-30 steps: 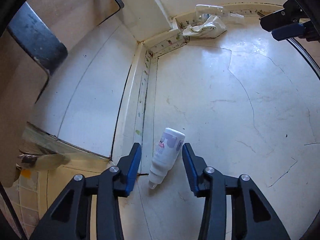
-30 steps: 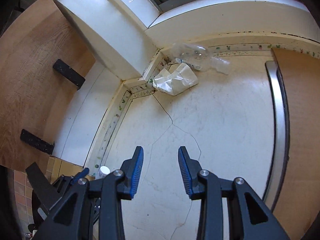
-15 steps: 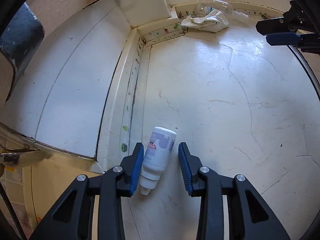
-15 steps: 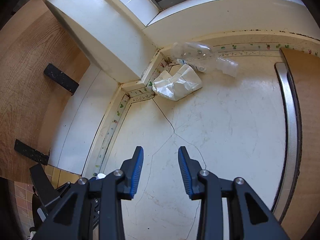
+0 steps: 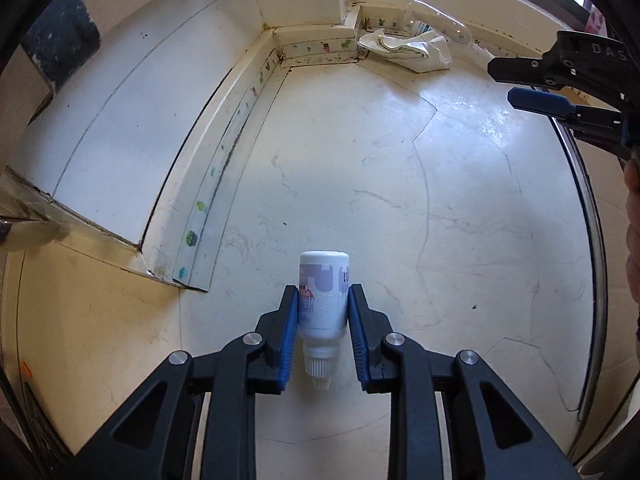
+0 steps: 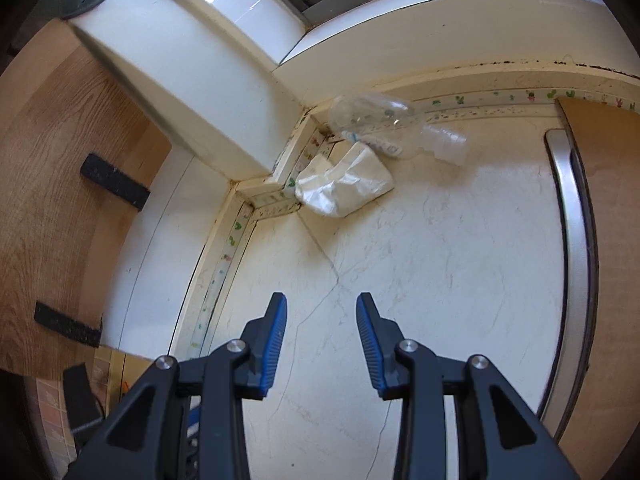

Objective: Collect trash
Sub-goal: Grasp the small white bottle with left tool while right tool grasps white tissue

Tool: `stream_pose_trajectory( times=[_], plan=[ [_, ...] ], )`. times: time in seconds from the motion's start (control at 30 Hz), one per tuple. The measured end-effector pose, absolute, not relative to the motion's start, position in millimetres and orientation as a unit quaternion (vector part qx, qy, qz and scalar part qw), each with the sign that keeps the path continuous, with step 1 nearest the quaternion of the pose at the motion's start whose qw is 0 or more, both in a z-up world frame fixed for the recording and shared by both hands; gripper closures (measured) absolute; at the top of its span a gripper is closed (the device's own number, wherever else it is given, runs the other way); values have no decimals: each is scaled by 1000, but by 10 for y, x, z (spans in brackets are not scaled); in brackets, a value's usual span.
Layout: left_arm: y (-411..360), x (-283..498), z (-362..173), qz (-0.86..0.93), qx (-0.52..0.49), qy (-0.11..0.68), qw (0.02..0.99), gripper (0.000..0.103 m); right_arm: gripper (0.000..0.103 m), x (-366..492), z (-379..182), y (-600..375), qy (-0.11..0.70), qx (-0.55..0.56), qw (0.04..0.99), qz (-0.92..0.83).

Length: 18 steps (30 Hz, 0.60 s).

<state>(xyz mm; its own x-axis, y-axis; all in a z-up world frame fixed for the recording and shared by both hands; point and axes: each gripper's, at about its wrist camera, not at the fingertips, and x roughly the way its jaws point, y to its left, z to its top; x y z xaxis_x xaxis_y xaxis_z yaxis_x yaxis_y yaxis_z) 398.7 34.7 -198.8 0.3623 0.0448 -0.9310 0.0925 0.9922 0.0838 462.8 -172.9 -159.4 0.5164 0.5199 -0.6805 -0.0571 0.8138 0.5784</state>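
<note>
My left gripper (image 5: 323,300) is shut on a small white bottle (image 5: 324,288) with a purple label; its cap end points back toward me, above the cracked white floor. A crumpled white paper (image 5: 406,50) lies in the far corner with a clear plastic bottle (image 5: 436,26) behind it. In the right wrist view the paper (image 6: 344,186) and the clear bottle (image 6: 384,124) lie against the wall corner, well ahead of my right gripper (image 6: 322,304), which is open and empty. That gripper also shows at the right edge of the left wrist view (image 5: 560,88).
A white wall and skirting with a patterned strip (image 5: 224,168) run along the left. A wooden door (image 6: 52,184) stands at far left. Another wooden panel with a metal edge strip (image 6: 576,256) borders the floor on the right.
My left gripper closed its jaws around the small white bottle and now grips it. My right gripper moved a little closer to the paper and clear bottle.
</note>
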Motion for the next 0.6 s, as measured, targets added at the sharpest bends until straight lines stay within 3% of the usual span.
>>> stream_pose_trajectory(
  times=[0.23,0.6],
  plan=[
    [24,4017,-1636,19,74,530,845,81,60,4943,-1577,-1572,459,219,841,187],
    [-184,4559,-1210,74,118,458,878,81,59,5458,-1861,-1709,475,372,784,146]
  ],
)
